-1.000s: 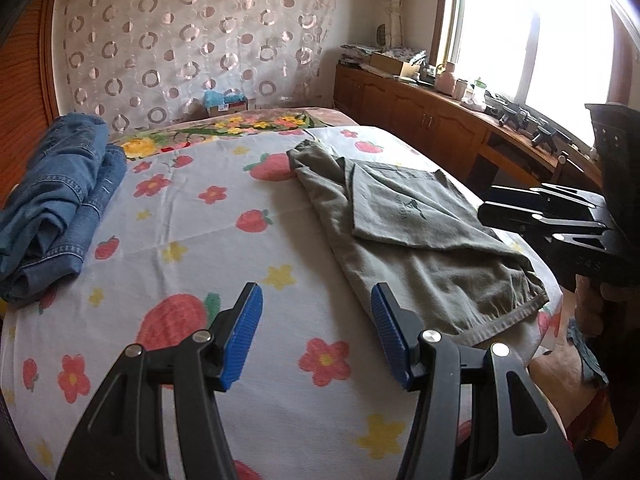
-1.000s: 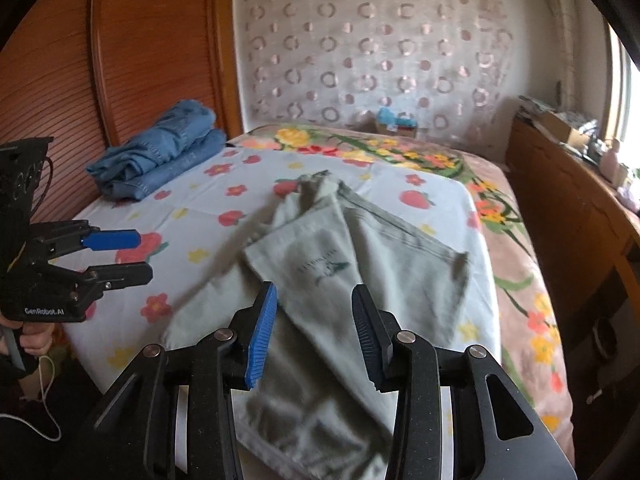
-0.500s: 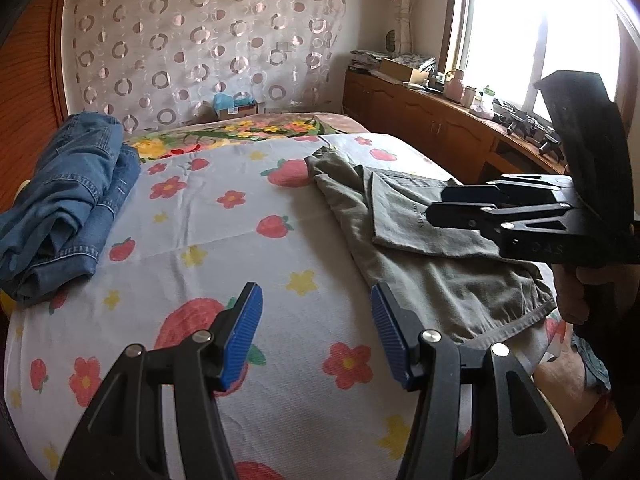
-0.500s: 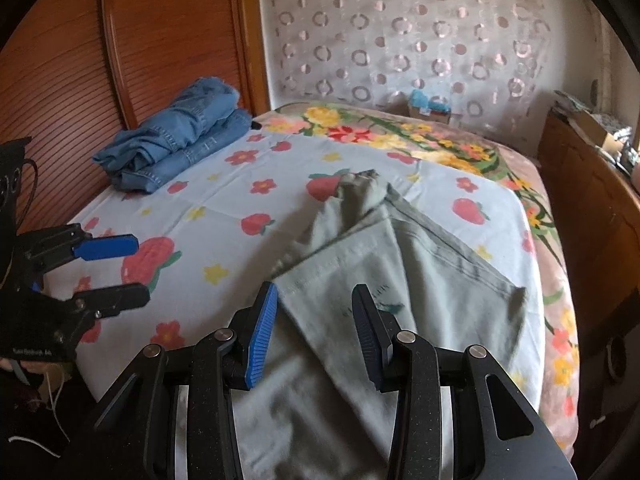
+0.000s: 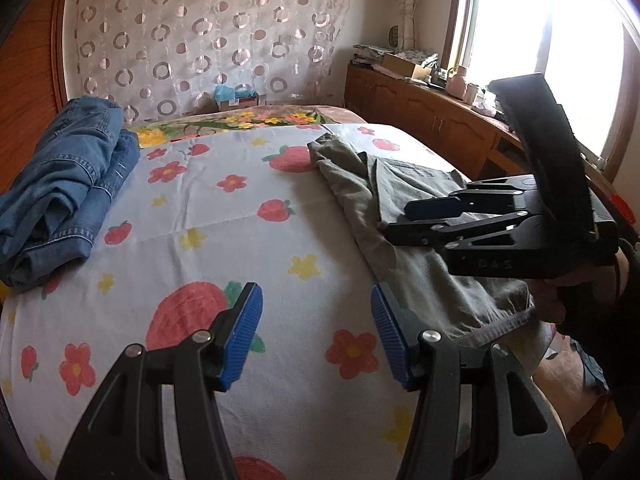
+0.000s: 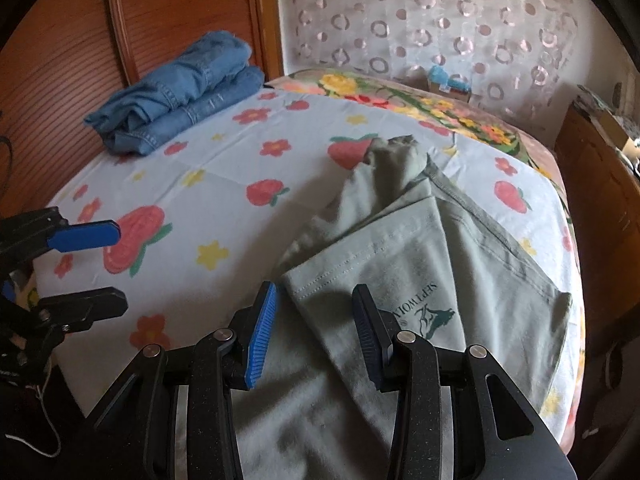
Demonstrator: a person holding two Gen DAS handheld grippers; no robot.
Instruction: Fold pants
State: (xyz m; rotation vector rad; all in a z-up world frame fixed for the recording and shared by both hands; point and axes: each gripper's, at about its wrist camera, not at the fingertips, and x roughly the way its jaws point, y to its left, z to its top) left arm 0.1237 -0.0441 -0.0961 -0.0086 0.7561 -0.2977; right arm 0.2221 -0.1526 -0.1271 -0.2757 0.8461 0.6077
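**Two hand-held grippers above grey-green pants on a flowered bed**

A pair of grey-green pants (image 6: 404, 256) lay partly folded on the right side of a bed, one section doubled diagonally over the rest, with a small dark printed logo facing up. The waistband end hung near the bed's near edge, and the far end bunched beside a printed strawberry. The bed sheet (image 5: 224, 216) was white with red flowers, strawberries and yellow stars.

The right gripper (image 6: 314, 334) hovered over the near corner of the folded section. Its jaws stood partly apart, with blue ribbed pads, and nothing was pinched between them; the cloth lay below. In the left wrist view, a person's hand (image 5: 568, 292) held this tool from the right.

The left gripper (image 5: 316, 334) was held over bare sheet, just left of the pants' waistband. Its jaws stood wide apart and empty.

A stack of folded blue jeans (image 6: 180, 92) rested at the far left of the bed, against a wooden headboard (image 6: 160, 12). A curtain (image 5: 208, 40) with ring patterns covered the far wall, and a bright window (image 5: 552, 64) stood above a wooden cabinet (image 5: 420, 116) on the right.
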